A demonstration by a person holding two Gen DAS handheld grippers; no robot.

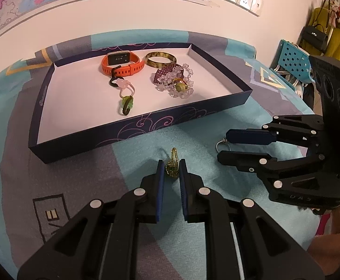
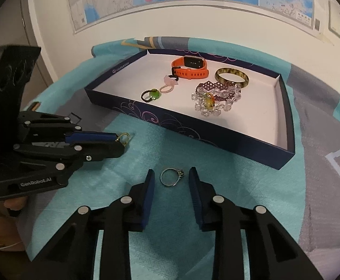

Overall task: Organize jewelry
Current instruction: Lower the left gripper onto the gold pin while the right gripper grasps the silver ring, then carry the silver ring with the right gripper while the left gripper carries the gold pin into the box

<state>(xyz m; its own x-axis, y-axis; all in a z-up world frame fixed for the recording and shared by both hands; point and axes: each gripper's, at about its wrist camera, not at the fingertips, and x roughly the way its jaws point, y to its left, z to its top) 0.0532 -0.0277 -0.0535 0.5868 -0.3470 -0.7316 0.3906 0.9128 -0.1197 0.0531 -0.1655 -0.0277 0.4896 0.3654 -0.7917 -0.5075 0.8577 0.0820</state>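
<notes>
A small gold bead-chain piece [image 1: 172,168] lies on the teal cloth just in front of the dark blue tray [image 1: 146,126]. My left gripper [image 1: 171,163] is shut on it, and the chain pokes out past the fingertips in the right wrist view [image 2: 124,137]. A silver ring [image 2: 171,177] with a small stone lies flat on the cloth between the fingers of my right gripper [image 2: 171,171]. Those pads stand apart from the ring, so that gripper is open. In the left wrist view the right gripper [image 1: 223,147] is at the right, with the ring [image 1: 219,143] at its tips.
The tray [image 2: 193,128] holds an orange watch [image 2: 189,68], a mottled bangle [image 2: 231,77], clear and purple bead bracelets [image 2: 216,98] and small hair ties [image 2: 152,94]. A blue plastic basket [image 1: 291,60] and hanging bags [image 1: 314,37] stand beyond the table's right edge. A person's hand grips each handle.
</notes>
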